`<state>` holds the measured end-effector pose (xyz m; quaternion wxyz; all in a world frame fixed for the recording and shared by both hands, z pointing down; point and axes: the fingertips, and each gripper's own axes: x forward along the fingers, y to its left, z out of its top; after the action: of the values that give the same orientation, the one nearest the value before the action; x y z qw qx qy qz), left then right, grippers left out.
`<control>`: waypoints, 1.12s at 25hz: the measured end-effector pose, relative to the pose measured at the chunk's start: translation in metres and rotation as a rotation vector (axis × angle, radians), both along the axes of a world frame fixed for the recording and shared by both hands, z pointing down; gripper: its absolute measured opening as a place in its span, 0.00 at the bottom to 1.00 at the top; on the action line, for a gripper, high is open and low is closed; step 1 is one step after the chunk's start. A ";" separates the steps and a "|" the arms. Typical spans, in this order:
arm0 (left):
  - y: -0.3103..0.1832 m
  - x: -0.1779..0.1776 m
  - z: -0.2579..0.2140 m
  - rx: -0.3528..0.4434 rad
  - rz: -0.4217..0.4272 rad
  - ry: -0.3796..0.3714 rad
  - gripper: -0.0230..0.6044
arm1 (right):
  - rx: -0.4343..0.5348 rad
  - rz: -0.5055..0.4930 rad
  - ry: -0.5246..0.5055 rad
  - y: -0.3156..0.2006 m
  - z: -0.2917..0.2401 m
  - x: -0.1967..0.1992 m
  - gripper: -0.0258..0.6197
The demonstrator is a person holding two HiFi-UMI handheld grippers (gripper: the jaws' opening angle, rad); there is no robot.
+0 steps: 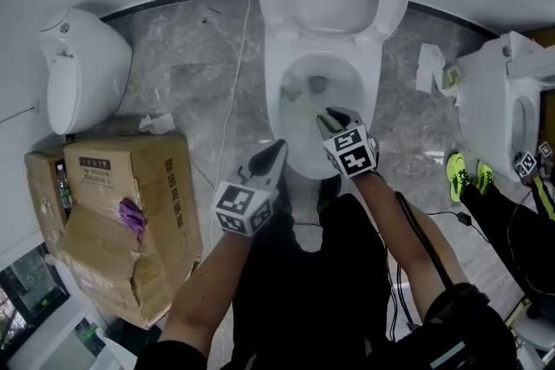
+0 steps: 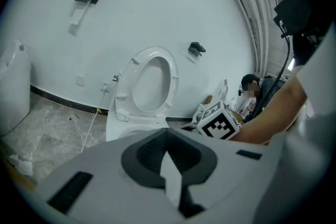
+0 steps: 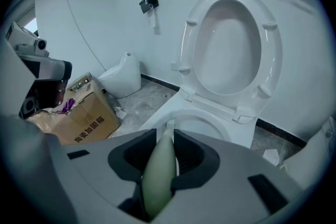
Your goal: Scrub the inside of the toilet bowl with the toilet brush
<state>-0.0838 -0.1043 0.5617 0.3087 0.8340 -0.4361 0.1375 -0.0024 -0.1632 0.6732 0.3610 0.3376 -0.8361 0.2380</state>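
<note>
Here right tongs (image 3: 165, 136) pinch the toilet brush (image 3: 159, 176) — head in the bowl (image 3: 210, 126) — left tongs (image 2: 168, 139) pressed together

Cardboard box (image 1: 165, 186): stands on the grey marbled floor (image 1: 173, 56), front torn, purple scrap (image 1: 132, 215) at the tear. White ceramic fixture (image 1: 82, 69): near the box, with crumpled tissue (image 1: 156, 124) between them. White cable (image 1: 234, 91): runs from the wall base across the floor. Second white fixture (image 1: 499, 104) (right edge): yellow-green shoes (image 1: 464, 173) just beside it.

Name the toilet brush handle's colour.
Pale green: the toilet brush handle shows best in right gripper view.
</note>
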 end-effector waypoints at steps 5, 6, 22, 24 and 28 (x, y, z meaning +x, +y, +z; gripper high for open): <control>0.004 0.008 0.009 -0.022 -0.012 -0.002 0.05 | 0.013 0.000 0.004 -0.019 0.000 0.008 0.21; 0.005 0.010 0.011 -0.025 -0.011 -0.004 0.05 | 0.018 0.003 0.006 -0.023 0.000 0.010 0.21; -0.007 0.046 0.010 -0.029 0.003 -0.010 0.05 | 0.061 0.125 0.069 -0.071 0.004 0.091 0.21; -0.008 0.051 0.009 -0.031 0.009 -0.005 0.05 | 0.062 0.142 0.076 -0.073 0.004 0.099 0.21; -0.007 0.056 0.011 -0.030 0.028 -0.016 0.05 | 0.061 0.153 0.086 -0.072 0.002 0.109 0.21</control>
<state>-0.0279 -0.1109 0.5722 0.3158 0.8342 -0.4248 0.1548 0.1068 -0.2349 0.6752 0.3669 0.4212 -0.7984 0.2248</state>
